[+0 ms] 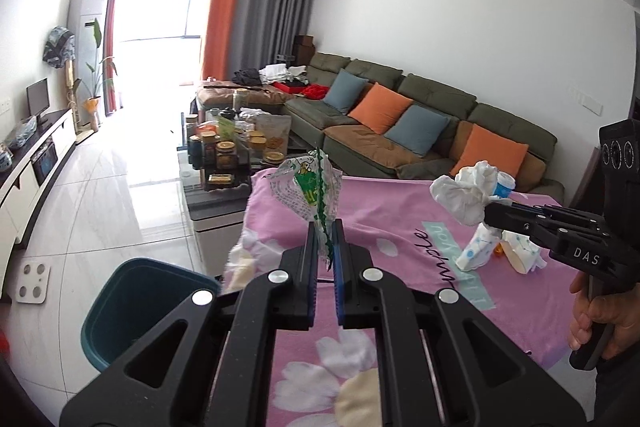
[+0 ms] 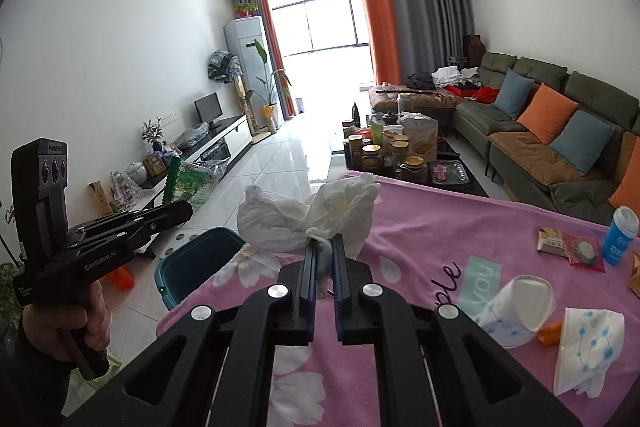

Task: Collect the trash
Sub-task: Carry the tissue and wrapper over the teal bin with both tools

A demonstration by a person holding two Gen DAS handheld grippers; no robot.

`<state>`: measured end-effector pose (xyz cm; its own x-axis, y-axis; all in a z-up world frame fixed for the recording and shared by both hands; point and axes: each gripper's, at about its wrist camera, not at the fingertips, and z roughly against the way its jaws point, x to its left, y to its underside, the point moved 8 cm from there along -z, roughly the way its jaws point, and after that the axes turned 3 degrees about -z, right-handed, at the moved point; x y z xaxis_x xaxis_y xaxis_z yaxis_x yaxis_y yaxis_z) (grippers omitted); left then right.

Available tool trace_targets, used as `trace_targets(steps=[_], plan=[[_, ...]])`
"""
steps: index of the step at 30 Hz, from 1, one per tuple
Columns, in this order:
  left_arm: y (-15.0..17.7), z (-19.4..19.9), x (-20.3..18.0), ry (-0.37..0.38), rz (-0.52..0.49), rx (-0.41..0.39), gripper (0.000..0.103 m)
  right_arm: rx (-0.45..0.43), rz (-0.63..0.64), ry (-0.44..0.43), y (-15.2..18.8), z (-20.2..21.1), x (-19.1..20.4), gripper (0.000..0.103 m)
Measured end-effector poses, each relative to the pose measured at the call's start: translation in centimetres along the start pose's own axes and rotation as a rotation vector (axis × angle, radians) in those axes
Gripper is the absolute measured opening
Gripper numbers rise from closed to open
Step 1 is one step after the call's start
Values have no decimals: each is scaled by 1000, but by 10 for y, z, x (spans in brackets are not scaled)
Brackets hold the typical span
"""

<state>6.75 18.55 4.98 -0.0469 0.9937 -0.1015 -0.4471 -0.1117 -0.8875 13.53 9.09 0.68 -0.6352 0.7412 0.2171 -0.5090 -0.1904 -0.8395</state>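
Table (image 2: pixel 420 227): covered by a pink flowered cloth; its far edge faces a crowded coffee table, its left edge drops to open tiled floor.

Bin (image 1: pixel 132 307): teal, open-topped, on the floor just beside the table's left edge, mouth unobstructed.

Left gripper (image 1: pixel 325 247): fingers clenched on a clear snack wrapper (image 1: pixel 308 191) with green print; the wrapper stands upright from the fingertips, long axis vertical, serrated green edge running up its middle, raised above the cloth near the left edge.

Right gripper (image 2: pixel 323 247): fingers clenched on a crumpled white tissue wad (image 2: pixel 304 215), bunched and spreading up and leftward from the pinch point, held above the table's far-left corner region, over the cloth.

Remaining on the cloth, right half: a paper cup (image 2: pixel 516 311) on its side, mouth toward the far edge; a blue-dotted napkin (image 2: pixel 588 347) near the right edge; a small orange scrap (image 2: pixel 550 333) between them; flat snack packets (image 2: pixel 568 247) and an upright blue bottle (image 2: pixel 620 235) by the far-right corner.
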Motion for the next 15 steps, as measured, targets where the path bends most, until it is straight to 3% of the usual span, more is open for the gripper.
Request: trace_targets(steps=[7,15], plan=[[8,33,77,-147,61,-4,8,56,68,-116,-7,-50,56,6],[41,56,148,-270,128,47,8,194,158,-246,-3,-125,127,6]])
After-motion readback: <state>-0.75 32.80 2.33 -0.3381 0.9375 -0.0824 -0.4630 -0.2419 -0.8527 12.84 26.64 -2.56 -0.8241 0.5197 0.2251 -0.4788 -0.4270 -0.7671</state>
